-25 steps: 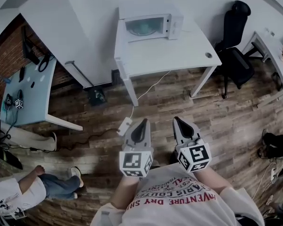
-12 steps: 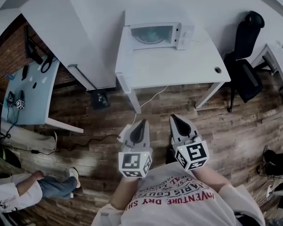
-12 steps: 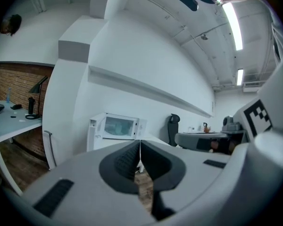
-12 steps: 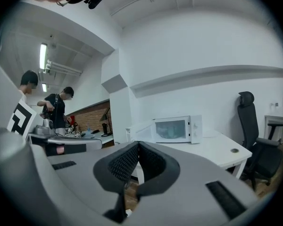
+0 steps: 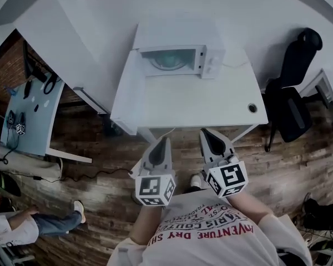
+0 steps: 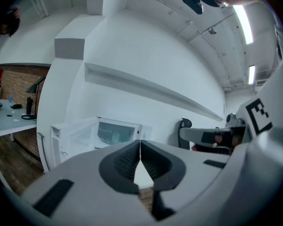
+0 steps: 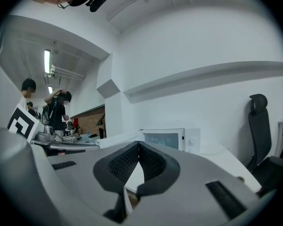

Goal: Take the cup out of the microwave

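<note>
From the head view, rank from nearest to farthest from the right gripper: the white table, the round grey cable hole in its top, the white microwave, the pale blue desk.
1. White table: front edge just ahead of the right gripper.
2. Round grey cable hole: table's front right corner.
3. White microwave: back of the table.
4. Pale blue desk: far left.

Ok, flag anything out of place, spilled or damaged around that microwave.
Nothing stands out. The microwave sits upright on the white table, its door looks shut, and no spill or damage shows. The left gripper and right gripper are shut and empty.
</note>
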A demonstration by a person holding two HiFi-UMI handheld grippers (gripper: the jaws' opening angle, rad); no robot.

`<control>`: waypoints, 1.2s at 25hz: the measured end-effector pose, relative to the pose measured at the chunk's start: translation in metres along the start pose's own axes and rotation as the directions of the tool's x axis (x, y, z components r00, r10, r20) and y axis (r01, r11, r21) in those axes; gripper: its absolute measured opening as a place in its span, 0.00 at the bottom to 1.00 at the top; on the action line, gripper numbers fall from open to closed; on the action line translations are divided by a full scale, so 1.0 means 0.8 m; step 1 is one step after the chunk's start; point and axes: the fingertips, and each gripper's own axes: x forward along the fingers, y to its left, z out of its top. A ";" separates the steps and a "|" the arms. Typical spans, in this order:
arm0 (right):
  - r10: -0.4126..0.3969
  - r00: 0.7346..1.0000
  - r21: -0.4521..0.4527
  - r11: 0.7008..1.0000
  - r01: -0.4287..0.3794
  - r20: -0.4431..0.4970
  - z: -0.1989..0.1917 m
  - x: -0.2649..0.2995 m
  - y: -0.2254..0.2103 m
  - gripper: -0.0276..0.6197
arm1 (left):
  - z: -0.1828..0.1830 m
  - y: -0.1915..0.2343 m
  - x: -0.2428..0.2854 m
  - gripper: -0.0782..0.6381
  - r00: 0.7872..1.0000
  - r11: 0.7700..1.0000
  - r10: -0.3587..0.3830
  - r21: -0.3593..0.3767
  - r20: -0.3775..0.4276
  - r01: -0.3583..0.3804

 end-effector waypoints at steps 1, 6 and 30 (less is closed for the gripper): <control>0.006 1.000 -0.001 1.000 -0.006 -0.002 0.000 0.006 -0.014 0.06 | 0.000 -0.005 0.015 0.12 1.000 1.000 0.002 -0.001 0.002 -0.002; 0.022 1.000 0.009 1.000 -0.022 -0.023 -0.006 0.032 -0.071 0.06 | -0.005 -0.022 0.076 0.12 0.999 1.000 0.005 -0.002 -0.033 -0.005; -0.063 0.992 0.039 0.997 0.067 -0.109 -0.026 0.302 -0.214 0.06 | 0.030 0.110 0.372 0.12 0.997 0.997 -0.058 0.046 -0.060 0.060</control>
